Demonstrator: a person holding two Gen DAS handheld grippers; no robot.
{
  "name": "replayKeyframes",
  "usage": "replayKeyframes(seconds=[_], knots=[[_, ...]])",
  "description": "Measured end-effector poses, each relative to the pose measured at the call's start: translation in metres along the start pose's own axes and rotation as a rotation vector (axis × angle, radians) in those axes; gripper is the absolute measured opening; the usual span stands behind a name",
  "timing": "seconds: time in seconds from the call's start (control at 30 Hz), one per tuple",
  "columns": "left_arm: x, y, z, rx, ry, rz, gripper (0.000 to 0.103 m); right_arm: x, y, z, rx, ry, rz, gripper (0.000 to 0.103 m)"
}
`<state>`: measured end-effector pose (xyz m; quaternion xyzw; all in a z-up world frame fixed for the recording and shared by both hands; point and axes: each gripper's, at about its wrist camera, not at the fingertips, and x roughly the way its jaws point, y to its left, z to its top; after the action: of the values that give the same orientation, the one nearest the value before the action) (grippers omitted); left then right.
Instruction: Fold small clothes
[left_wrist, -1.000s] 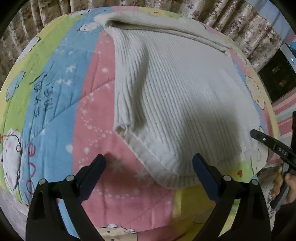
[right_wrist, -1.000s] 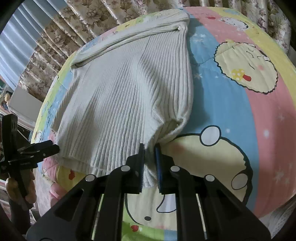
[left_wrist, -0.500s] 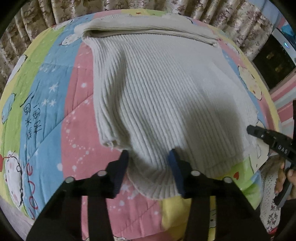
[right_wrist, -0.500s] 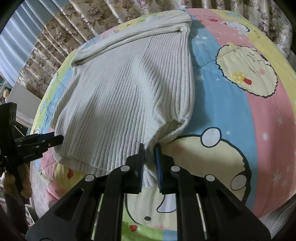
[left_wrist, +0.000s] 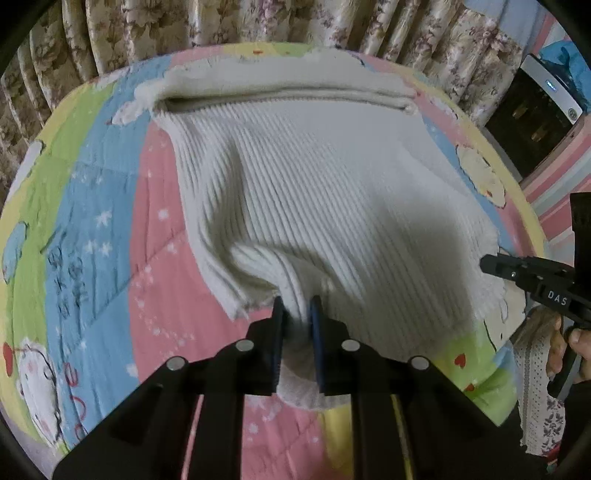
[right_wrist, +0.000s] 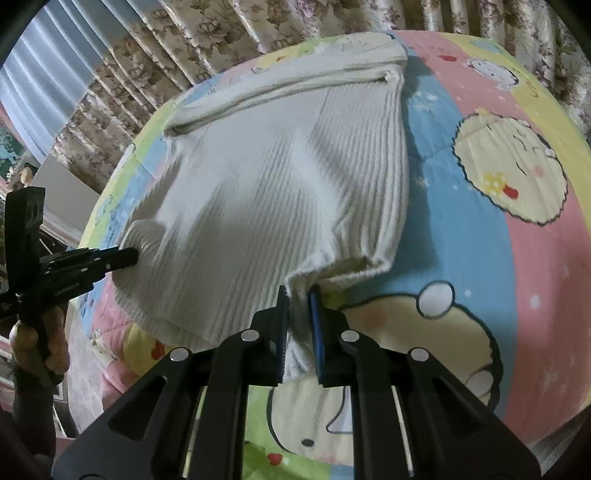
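With each set of jaws pinched shut on a near hem corner, left gripper (left_wrist: 295, 306) and right gripper (right_wrist: 298, 295) hold the sweater (left_wrist: 314, 177) stretching lengthwise away toward its far folded edge on the bed (left_wrist: 110, 229).

Cartoon quilt (left_wrist: 110, 229) under; floral curtains (left_wrist: 122, 33) behind.

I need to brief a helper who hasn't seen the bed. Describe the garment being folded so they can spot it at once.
A quilt with pastel stripes and cartoon prints covers the bed, in front of flowered curtains. On it lies one cream ribbed knit sweater, its far end folded into a thick band, its near hem pinched by the left tool and the right tool. It is the only plain, unprinted fabric there.
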<state>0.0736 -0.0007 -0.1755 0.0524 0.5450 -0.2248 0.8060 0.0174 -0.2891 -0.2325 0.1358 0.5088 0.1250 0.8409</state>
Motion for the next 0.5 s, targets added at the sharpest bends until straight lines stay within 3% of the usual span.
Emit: replayKeyframes(seconds=[0.27,0.5], knots=[[-0.005,-0.008,0.026,0.077,-0.098,0.102,0.015,-0.005,0.007,0.020,-0.033,-0.078,0.005,0.012],[-0.007,0.008,0.056,0.055,-0.162,0.125,0.015,-0.008,0.008,0.057,-0.072,-0.176,-0.005,0.012]])
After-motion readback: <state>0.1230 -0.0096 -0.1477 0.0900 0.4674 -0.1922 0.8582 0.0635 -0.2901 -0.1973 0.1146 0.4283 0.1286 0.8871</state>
